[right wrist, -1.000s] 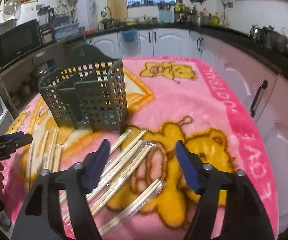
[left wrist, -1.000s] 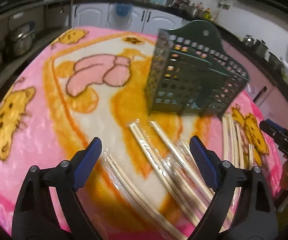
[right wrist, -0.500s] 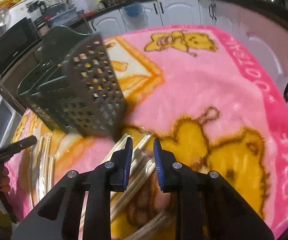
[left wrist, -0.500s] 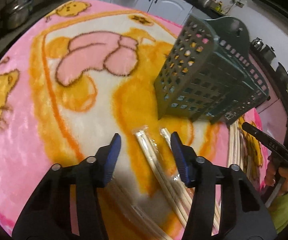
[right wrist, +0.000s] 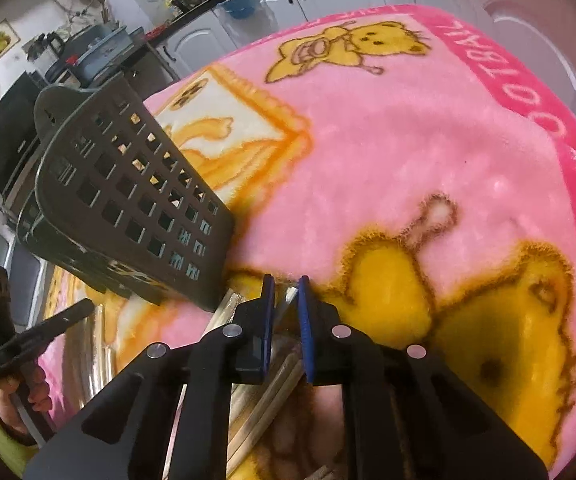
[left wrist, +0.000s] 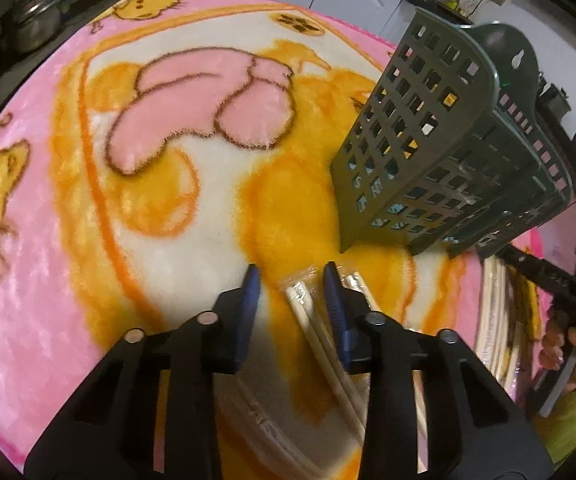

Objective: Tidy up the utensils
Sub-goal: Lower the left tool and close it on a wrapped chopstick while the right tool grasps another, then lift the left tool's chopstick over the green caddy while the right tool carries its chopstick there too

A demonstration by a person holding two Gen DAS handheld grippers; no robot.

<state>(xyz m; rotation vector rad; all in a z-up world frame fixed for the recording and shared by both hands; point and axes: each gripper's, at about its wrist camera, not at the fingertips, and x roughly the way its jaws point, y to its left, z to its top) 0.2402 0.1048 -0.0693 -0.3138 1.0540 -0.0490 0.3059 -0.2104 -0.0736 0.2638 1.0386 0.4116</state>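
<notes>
We record: left tongs [left wrist: 292, 280], jaws parted, straddling one wrapped chopstick pair [left wrist: 308, 316] on the pink blanket [left wrist: 48, 208] over the desk. Right tongs [right wrist: 286, 292], jaws narrowly apart around another wrapped pair [right wrist: 284, 364]; whether they grip it we cannot tell. Green utensil basket [left wrist: 440, 168] stands just beyond both.

Utensil basket [left wrist: 440, 168]: dark green plastic, square-grid perforated walls, inner dividers, raised back tab with a keyhole slot; standing on the pink cartoon blanket [left wrist: 88, 240].

Wrapped chopsticks [left wrist: 320, 336]: pale wooden pairs in clear plastic sleeves, lying flat on the blanket just in front of the basket; one pair's end points toward it. Further pairs [left wrist: 496, 320] lie to its side.
</notes>
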